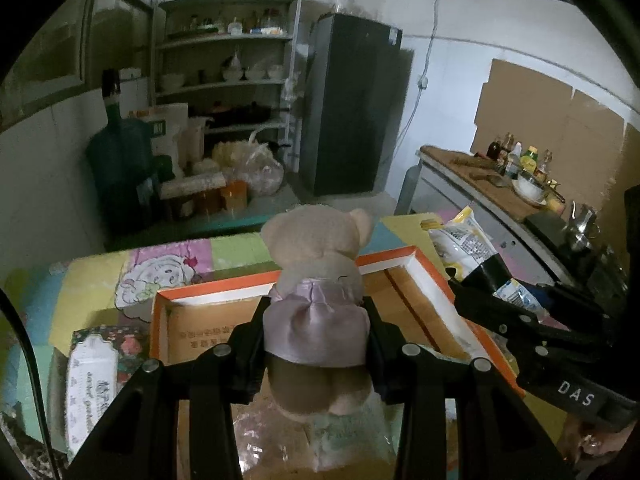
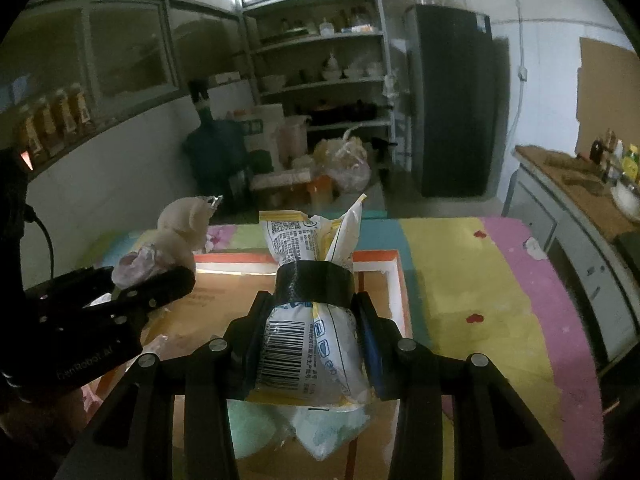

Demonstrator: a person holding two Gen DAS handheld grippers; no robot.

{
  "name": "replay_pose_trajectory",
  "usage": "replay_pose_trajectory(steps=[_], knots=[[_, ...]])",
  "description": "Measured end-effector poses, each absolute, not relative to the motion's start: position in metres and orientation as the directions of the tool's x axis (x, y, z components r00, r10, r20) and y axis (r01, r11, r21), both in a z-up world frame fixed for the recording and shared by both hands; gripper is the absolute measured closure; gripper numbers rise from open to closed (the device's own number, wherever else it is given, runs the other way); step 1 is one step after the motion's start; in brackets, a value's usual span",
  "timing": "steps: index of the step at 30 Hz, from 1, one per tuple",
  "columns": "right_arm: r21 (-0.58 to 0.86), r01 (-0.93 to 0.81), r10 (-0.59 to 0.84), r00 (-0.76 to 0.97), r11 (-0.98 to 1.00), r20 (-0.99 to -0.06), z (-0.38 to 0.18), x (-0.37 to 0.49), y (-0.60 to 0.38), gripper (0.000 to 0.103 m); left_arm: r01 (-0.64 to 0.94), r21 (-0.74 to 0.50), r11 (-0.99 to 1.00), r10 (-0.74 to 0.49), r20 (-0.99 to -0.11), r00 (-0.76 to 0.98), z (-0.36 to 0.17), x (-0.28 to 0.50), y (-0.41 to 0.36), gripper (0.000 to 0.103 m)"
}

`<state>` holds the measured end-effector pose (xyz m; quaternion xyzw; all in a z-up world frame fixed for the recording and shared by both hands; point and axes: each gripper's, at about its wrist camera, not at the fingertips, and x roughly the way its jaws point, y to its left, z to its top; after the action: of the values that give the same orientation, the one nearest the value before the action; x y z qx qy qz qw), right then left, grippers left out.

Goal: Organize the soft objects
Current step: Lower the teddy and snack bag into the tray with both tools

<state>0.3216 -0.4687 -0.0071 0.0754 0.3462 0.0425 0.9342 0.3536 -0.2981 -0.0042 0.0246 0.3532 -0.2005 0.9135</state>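
Observation:
A beige teddy bear [image 1: 320, 280] in a lilac dress is pinched at the waist by my left gripper [image 1: 316, 320], which holds it upright over an orange-rimmed cardboard box [image 1: 416, 260]. My right gripper [image 2: 314, 336] is shut on a white and yellow snack bag [image 2: 308, 344] with a black tape band, also above the box [image 2: 394, 276]. In the right wrist view the bear [image 2: 176, 236] and the left gripper [image 2: 160, 288] show at the left. In the left wrist view the bag [image 1: 464, 244] and the right gripper [image 1: 520, 320] show at the right. Pale green packets in clear wrap [image 2: 320, 424] lie in the box below.
The box sits on a table with a patchwork cloth [image 2: 480, 280]. A flowered packet [image 1: 96, 372] lies left of the box. Beyond the table stand a shelf rack [image 1: 228, 60], a dark fridge [image 1: 352, 100], a water jug [image 1: 120, 156] and a counter with bottles [image 1: 512, 168].

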Motion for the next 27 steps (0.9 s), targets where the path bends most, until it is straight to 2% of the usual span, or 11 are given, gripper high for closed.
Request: replay_pose_trajectory(steps=[14,27], knots=[[0.17,-0.018,0.138,0.663,0.985,-0.736,-0.043,0.363,-0.467,0.06,0.395,-0.116,0.911,-0.331,-0.778,0.534,-0.046,0.385,-0.308,0.061],[0.155,-0.004,0.126,0.606,0.988,-0.786,-0.066,0.38,-0.467,0.06,0.418,-0.096,0.904,-0.302,-0.833,0.463,-0.073,0.397,-0.318,0.061]])
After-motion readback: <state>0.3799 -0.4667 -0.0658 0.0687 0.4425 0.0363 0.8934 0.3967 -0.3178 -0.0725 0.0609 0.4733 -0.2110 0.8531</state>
